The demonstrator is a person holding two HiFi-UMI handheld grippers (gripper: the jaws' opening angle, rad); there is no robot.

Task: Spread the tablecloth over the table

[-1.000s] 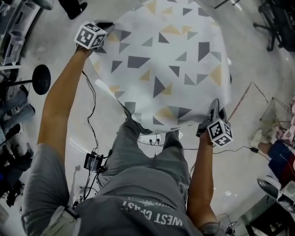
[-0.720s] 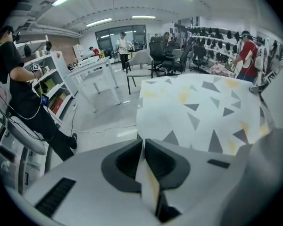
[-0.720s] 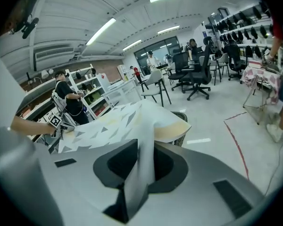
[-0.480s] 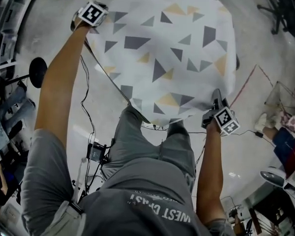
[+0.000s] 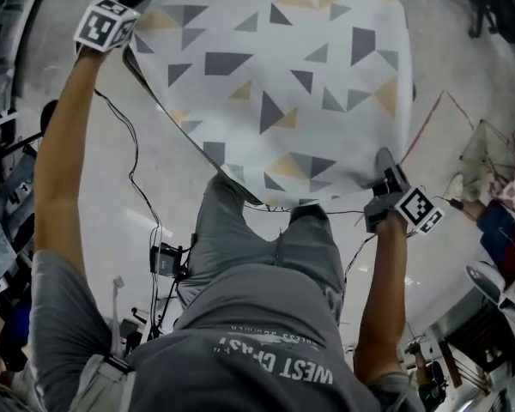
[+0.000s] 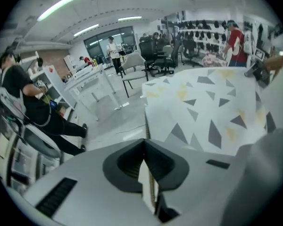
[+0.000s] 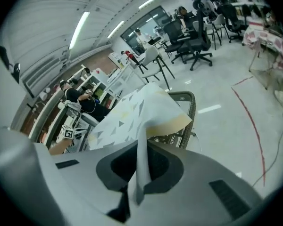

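The left hand-held gripper now sits farther out to the upper left of the head view than a second ago, and the right hand-held gripper farther right, so the tablecloth (its near edge straighter) stretches wider between them. The right jaws have just been closing, with the cloth's corner between them.

A glossy grey floor is shown, marked with a thin red line, with black cables and a small black box laid on it, and a woven-rimmed table stood on it, its top mostly hidden under the tablecloth.
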